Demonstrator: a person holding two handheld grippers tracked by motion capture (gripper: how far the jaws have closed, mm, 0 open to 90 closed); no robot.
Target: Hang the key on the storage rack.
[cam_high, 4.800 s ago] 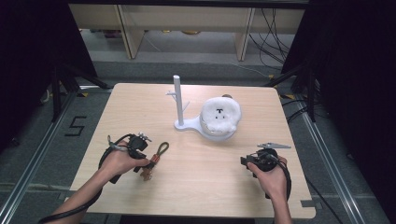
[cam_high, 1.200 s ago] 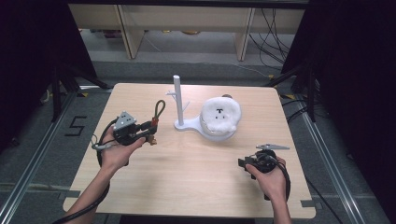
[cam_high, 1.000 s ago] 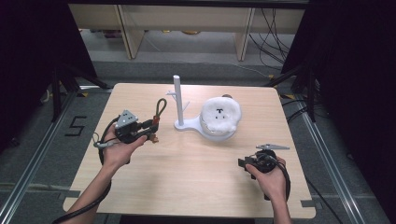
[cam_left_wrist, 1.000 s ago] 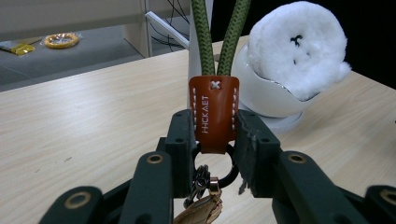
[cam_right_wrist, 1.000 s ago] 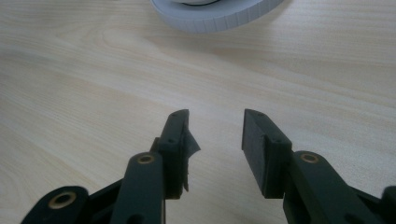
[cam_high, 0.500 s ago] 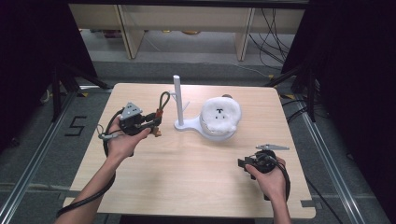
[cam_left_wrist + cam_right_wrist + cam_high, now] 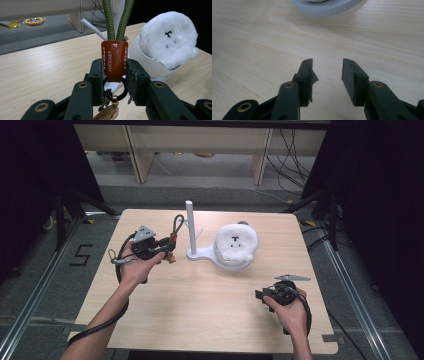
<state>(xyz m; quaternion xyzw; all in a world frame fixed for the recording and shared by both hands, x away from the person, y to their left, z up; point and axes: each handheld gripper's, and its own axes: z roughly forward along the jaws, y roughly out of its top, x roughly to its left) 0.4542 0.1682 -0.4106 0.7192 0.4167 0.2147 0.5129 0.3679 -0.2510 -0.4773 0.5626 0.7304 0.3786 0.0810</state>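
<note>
My left gripper (image 7: 165,248) is shut on a key strap (image 7: 176,225), a green cord loop with a brown leather tab. It holds the strap above the table's left half, just left of the white stand's post (image 7: 190,225). In the left gripper view the pads (image 7: 98,72) pinch the leather tab (image 7: 114,60). The cord (image 7: 109,20) rises out of the top of that view, and metal rings and a charm hang below the tab. My right gripper (image 7: 260,295) rests low at the front right, open, with nothing between its fingers (image 7: 305,75).
The stand's round base (image 7: 200,254) sits mid-table and has a side peg (image 7: 93,28). A fluffy white ball with a stitched face (image 7: 236,242) lies in a white bowl beside it. The base's ribbed rim (image 7: 327,8) shows ahead of my right gripper. Bare wood lies in front.
My left hand lifted the key strap off the table and carried it right and away from the person, up beside the post. The right hand has kept still.
</note>
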